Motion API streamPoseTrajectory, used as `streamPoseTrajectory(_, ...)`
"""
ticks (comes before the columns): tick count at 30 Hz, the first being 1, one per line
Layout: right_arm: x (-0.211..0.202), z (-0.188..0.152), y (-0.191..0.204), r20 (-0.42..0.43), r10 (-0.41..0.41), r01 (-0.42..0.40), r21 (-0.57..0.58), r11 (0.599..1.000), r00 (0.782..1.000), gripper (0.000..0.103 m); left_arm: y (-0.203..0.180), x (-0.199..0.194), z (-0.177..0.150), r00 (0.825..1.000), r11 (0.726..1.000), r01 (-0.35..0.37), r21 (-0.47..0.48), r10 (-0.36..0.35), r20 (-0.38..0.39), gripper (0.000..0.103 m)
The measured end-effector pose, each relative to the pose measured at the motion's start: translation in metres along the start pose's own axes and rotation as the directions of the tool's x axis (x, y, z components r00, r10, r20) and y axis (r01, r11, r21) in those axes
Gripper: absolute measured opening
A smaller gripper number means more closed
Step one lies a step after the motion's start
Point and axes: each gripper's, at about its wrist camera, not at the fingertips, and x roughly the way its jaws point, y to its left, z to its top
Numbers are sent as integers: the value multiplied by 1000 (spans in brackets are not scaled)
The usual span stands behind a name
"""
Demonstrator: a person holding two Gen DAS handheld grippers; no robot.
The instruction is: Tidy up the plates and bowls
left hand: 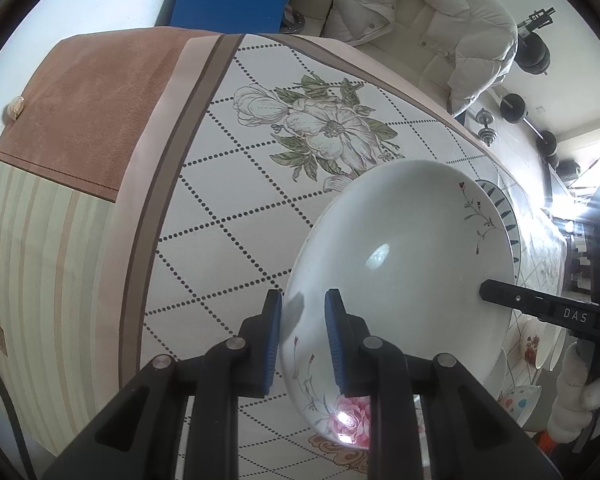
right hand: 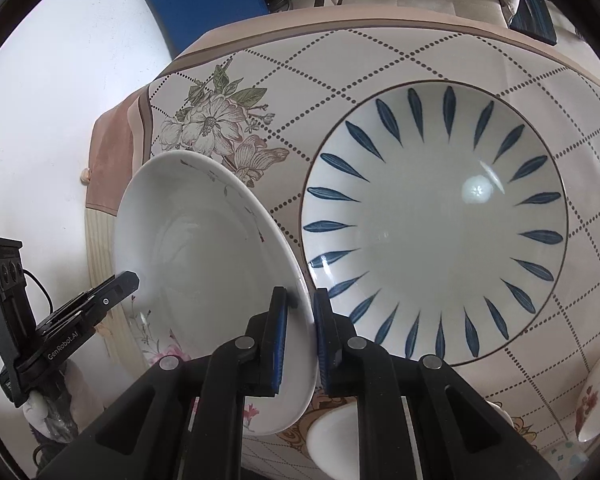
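Note:
A white plate with a pink rose pattern (left hand: 404,264) hangs tilted above the table, held at two sides of its rim. My left gripper (left hand: 303,308) straddles its near rim with a gap between the blue pads and the rim. My right gripper (right hand: 300,300) is shut on the opposite rim; the plate also shows in the right wrist view (right hand: 204,240). A big bowl with blue leaf marks (right hand: 436,220) sits on the table right of the plate; its edge peeks out behind the plate in the left wrist view (left hand: 500,204).
The table carries a flowered, dotted-grid cloth (left hand: 236,208). Small patterned bowls stand at the near right (left hand: 536,344), (right hand: 596,400), and a white bowl (right hand: 332,440) sits under my right gripper. A sofa with a white jacket (left hand: 428,20) is behind the table.

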Motion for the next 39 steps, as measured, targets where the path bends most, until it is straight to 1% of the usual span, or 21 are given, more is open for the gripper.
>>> streamPoseTrajectory(5,-18,-25,-25,18,6,-6,31,999,1000,16,-25,-4,-21,1000,1000,15,27,-15,-7,19)
streamPoseTrajectory(11,-37,-65,-58,30,15,-17,70,997,999,16,-60,-5,-44,1000,997,21,74,-20,-9,19)
streamPoseTrajectory(17,-51,-100,-92,49,21,-26,118,993,999,16,-96,1,-68,999,992,35,123,-31,-30,19)
streamPoseTrajectory(22,-59,-130,-121,60,21,-30,155,987,998,16,-125,6,-91,999,984,32,173,-26,-38,19)
streamPoseTrajectory(26,-58,-151,-140,64,18,-29,176,984,998,16,-137,14,-106,998,982,35,187,-24,-60,19)
streamPoseTrajectory(32,-48,-179,-163,51,13,-23,202,979,999,16,-150,33,-128,995,975,17,220,5,-96,19)
streamPoseTrajectory(35,-43,-189,-171,45,5,-14,202,979,999,16,-154,41,-135,994,974,7,228,17,-105,19)
streamPoseTrajectory(39,-36,-195,-179,49,-1,-9,206,979,999,16,-160,50,-144,992,961,-26,274,58,-109,19)
